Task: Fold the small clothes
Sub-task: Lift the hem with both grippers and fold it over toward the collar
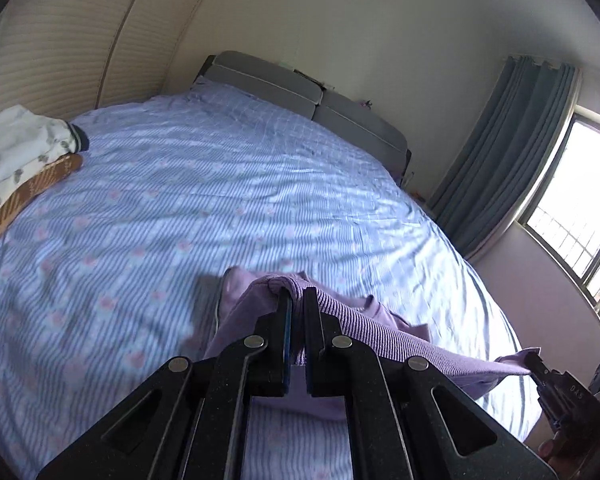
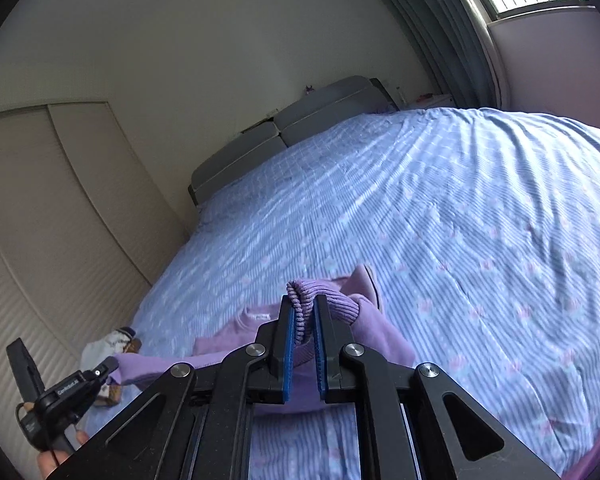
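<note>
A small purple sweater (image 1: 380,332) with ribbed hem hangs lifted above the blue striped bed (image 1: 220,200). My left gripper (image 1: 298,300) is shut on one corner of its ribbed edge, the cloth bunched over the fingertips. My right gripper (image 2: 303,308) is shut on the other ribbed corner (image 2: 300,300). The hem stretches between the two grippers. In the left wrist view the right gripper (image 1: 534,362) shows at the right edge, pinching the cloth. In the right wrist view the left gripper (image 2: 110,366) shows at lower left, also on the purple sweater (image 2: 228,340). The sweater's body droops below.
A stack of folded clothes (image 1: 24,160), white on brown, lies at the bed's left side, also visible as folded clothes (image 2: 112,344). A grey headboard (image 1: 320,100) stands at the far end. Sliding wardrobe doors (image 1: 60,48) are left, curtain (image 1: 512,152) and window (image 1: 580,200) right.
</note>
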### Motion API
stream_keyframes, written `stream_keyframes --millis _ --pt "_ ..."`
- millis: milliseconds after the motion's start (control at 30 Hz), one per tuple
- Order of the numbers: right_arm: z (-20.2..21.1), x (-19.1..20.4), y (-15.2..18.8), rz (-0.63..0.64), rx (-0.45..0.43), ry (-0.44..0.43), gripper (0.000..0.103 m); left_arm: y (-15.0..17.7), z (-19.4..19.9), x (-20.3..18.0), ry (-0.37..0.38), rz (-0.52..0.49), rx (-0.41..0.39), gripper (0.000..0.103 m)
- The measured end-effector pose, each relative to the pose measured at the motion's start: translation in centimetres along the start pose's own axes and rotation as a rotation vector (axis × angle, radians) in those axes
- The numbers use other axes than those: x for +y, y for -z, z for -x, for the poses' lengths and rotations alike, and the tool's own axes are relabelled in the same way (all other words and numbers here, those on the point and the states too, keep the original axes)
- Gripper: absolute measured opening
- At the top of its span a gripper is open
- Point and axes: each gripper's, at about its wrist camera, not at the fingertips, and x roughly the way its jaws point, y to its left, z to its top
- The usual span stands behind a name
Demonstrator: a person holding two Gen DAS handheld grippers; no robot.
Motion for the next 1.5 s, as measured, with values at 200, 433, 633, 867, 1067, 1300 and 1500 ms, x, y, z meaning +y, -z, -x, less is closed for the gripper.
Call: stream_keyframes --millis 200,433,633,867,1067,1300,1500 --pt "-7.2 0.0 -1.9 0.039 0.04 0.041 0.008 -2.0 -6.5 0.6 -0.038 0.018 0.041 0.007" --pt "-14.2 -2.0 -2.7 0.012 0.112 0.088 0.008 -2.9 -13.7 1.6 -0.07 0.029 0.115 0.007" --pt "-19.3 -3.7 -1.7 -0.002 0.21 0.148 0.008 -1.9 -18.4 2.9 -0.119 0.031 0.2 0.007" --pt "-19.4 -2.5 -1.2 0.122 0.217 0.187 0.029 -0.9 -17.3 2.6 -0.132 -0.067 0.199 0.032" --pt "-16.1 -1.2 -0.7 0.287 0.123 0.233 0.063 -0.8 -14.5 2.7 -0.154 -0.15 0.16 0.053" --pt "-15.5 -1.4 1.7 0.364 0.205 0.302 0.063 1.1 -15.8 4.0 -0.183 -0.142 0.276 0.052" --pt "-17.7 -2.9 3.1 0.334 0.32 0.336 0.019 2.2 -16.4 5.2 -0.241 -0.1 0.269 0.032"
